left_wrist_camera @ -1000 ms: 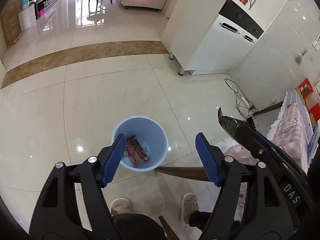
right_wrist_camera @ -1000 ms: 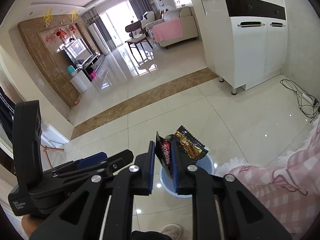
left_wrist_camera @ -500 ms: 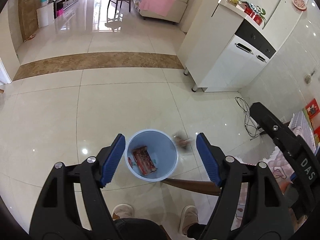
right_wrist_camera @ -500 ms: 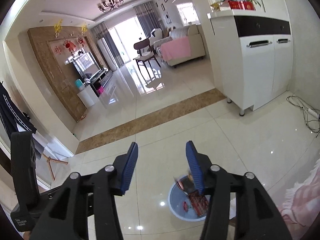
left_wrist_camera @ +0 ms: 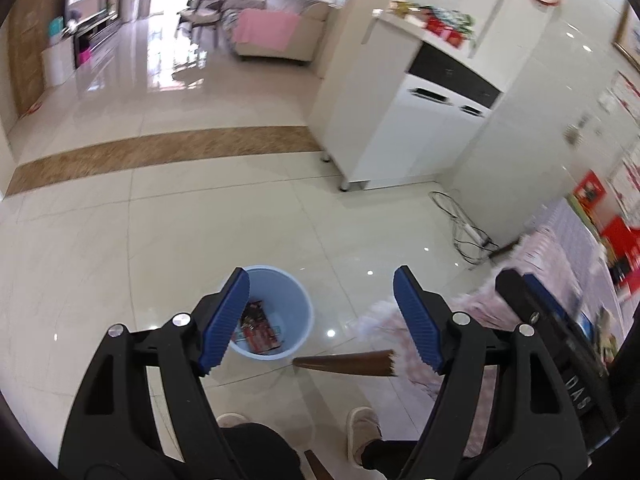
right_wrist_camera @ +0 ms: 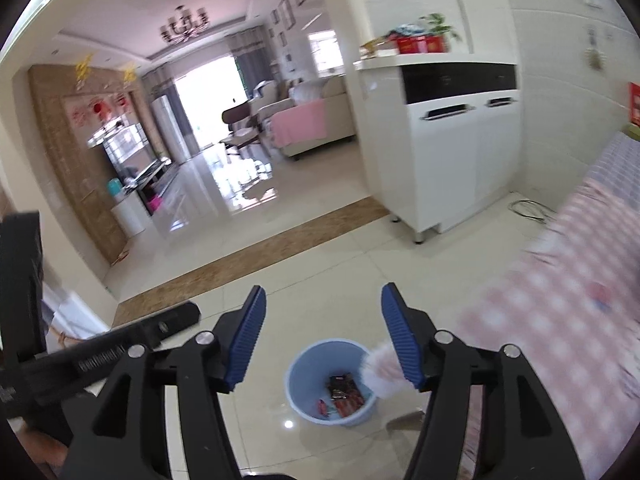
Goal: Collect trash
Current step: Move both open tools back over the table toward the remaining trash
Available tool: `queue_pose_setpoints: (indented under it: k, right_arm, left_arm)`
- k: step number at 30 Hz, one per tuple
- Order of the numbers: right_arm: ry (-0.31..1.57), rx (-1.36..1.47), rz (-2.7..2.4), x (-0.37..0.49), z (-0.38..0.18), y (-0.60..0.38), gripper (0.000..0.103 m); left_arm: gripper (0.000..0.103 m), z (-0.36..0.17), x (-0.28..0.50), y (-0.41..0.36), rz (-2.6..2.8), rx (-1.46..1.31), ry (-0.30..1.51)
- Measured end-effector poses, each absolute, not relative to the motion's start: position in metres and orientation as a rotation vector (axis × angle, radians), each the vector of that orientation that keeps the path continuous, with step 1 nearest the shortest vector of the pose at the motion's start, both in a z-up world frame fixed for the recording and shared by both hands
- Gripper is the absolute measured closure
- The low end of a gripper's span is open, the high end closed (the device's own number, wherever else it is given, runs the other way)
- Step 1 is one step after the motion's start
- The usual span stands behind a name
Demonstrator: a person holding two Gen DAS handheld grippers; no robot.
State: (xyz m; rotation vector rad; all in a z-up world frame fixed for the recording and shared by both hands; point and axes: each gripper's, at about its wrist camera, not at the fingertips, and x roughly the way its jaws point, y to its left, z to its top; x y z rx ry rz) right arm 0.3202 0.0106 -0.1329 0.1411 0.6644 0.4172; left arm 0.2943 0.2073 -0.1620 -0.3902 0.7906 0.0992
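A light blue trash bin (left_wrist_camera: 291,316) stands on the tiled floor below me, and it also shows in the right wrist view (right_wrist_camera: 308,368). Red and dark snack wrappers (left_wrist_camera: 258,330) lie at its bottom; they also show in the right wrist view (right_wrist_camera: 345,394). My left gripper (left_wrist_camera: 320,320) is open and empty, high above the bin. My right gripper (right_wrist_camera: 322,336) is open and empty, also above the bin. The right gripper's body (left_wrist_camera: 560,344) shows at the right of the left wrist view.
A table with a pink checked cloth (right_wrist_camera: 560,304) stands to the right, with a wooden leg (left_wrist_camera: 348,362) near the bin. A white cabinet (left_wrist_camera: 420,120) and a power strip with cables (left_wrist_camera: 464,228) are beyond. The person's slippers (left_wrist_camera: 362,426) are below.
My right gripper opened and dropped the snack wrapper, which now lies in the bin. Both grippers have since lifted and tilted up, away from the bin.
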Motion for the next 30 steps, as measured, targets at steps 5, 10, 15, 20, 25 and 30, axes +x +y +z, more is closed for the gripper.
queue_pose_setpoints:
  k: [5,10,15,20,25,30]
  right_arm:
    - [0.636,0.164,0.31,0.278,-0.117,-0.056,0.043]
    - [0.617,0.162,0.164,0.237,-0.107,-0.124,0.043]
    - [0.62,0.185,0.017,0.197,-0.109,-0.195,0.041]
    - [0.647,0.235,-0.105,0.167,-0.122,-0.253,0.04]
    - [0.682,0.277,-0.185,0.155,-0.133,-0.289,0.034]
    - [0.698,0.315,-0.212,0.155,-0.14,-0.312,0.029]
  left_arm:
    - [0.028,-0.142,0.283,0.147,-0.023,-0.33,0.775]
    - [0.028,-0.135,0.273,0.081,-0.166,-0.255,0.789]
    - [0.028,-0.135,0.265,0.006,-0.328,-0.189,0.828]
    - [0.028,-0.145,0.262,-0.064,-0.463,-0.138,0.888]
    - [0.028,-0.156,0.259,-0.118,-0.524,-0.065,0.919]
    - [0.028,-0.165,0.262,-0.152,-0.541,-0.008,0.941]
